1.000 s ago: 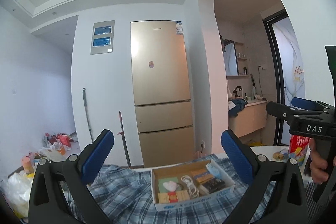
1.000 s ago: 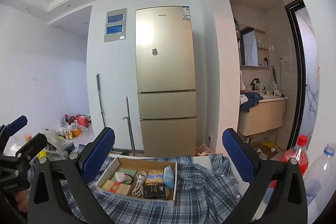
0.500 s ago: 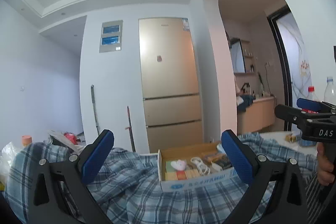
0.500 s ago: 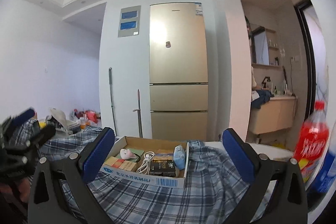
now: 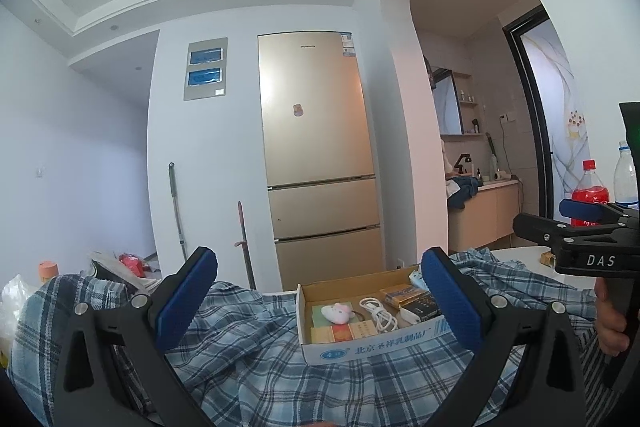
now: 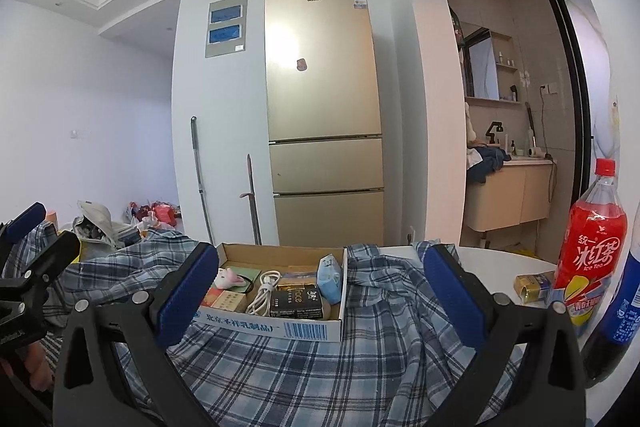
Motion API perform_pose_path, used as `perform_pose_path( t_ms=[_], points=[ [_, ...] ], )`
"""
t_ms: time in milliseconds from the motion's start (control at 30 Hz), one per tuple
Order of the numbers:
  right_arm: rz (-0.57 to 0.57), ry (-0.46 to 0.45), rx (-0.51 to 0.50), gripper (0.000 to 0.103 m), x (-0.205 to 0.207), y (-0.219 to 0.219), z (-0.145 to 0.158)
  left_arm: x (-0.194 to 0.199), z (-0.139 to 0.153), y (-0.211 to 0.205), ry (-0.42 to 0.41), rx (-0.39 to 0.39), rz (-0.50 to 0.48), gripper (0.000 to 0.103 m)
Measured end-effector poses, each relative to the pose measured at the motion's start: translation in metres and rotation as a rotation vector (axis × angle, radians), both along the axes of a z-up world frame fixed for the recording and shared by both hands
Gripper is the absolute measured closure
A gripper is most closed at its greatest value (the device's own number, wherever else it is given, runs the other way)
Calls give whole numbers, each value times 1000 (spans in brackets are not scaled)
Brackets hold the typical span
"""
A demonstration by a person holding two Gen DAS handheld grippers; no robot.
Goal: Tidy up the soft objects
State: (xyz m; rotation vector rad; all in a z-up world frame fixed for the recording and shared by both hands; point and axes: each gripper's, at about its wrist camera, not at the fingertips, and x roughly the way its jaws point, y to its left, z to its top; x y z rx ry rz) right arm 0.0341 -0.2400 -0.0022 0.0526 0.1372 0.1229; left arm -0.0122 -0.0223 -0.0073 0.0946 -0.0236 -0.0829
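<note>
A blue plaid shirt [image 5: 256, 359] lies spread and crumpled over the table, also in the right wrist view [image 6: 372, 359]. A shallow cardboard box [image 5: 372, 345] rests on it, holding a small pink-and-white plush toy [image 5: 338, 311], a white cable, packets and a blue pouch [image 6: 331, 277]; the box also shows in the right wrist view [image 6: 276, 325]. My left gripper [image 5: 320, 301] is open and empty, low over the shirt in front of the box. My right gripper [image 6: 316, 299] is open and empty, also just before the box.
A red iced-tea bottle [image 6: 592, 251] and a dark blue-labelled bottle [image 6: 616, 323] stand at the table's right edge beside a small gold packet [image 6: 534, 285]. A gold fridge [image 5: 320, 155] stands behind, with floor clutter [image 6: 152, 213] at left.
Both grippers have dropped lower and closer to the shirt and box, and the view has levelled. Both stay open.
</note>
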Motion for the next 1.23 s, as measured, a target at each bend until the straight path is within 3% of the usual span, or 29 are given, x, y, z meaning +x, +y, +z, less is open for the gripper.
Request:
perform_pose_path(
  t_ms=[367, 1233],
  points=[
    [-2, -43, -21, 1, -9, 3, 3, 3, -1, 4, 22, 5, 1, 0],
    [-7, -23, -20, 1, -3, -1, 0, 8, 0, -4, 51, 30, 14, 0]
  ],
)
